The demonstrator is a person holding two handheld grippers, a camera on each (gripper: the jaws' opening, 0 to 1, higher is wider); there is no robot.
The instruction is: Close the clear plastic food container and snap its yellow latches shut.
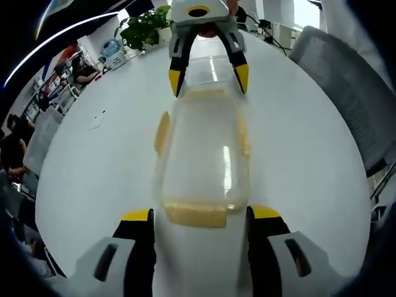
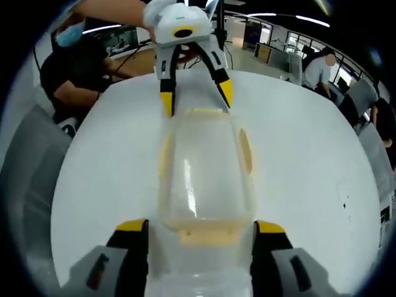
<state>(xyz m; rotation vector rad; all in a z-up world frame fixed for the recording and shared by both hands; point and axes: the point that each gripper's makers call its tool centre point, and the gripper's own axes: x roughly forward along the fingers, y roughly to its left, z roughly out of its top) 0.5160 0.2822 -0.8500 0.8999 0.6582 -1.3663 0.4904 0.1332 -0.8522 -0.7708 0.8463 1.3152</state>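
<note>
The clear plastic food container point(image 1: 204, 154) lies lengthwise on the white table point(image 1: 93, 185), lid on top. It has pale yellow latches: one at the near end point(image 1: 195, 215), one on each long side point(image 1: 162, 132), and one at the far end. My left gripper point(image 1: 201, 215) is open, its yellow-tipped jaws flanking the near end. My right gripper point(image 1: 207, 73) faces it, open astride the far end. In the right gripper view the same container point(image 2: 204, 173) runs from my right gripper point(image 2: 201, 226) to the left gripper point(image 2: 195, 93). Whether the latches are snapped I cannot tell.
A grey mesh chair point(image 1: 346, 80) stands at the table's right edge, and a potted plant point(image 1: 145, 28) is beyond the far edge. A person in dark clothes point(image 2: 80, 68) holds the gripper. Another chair point(image 2: 25, 185) stands close by. People sit farther off point(image 2: 318, 68).
</note>
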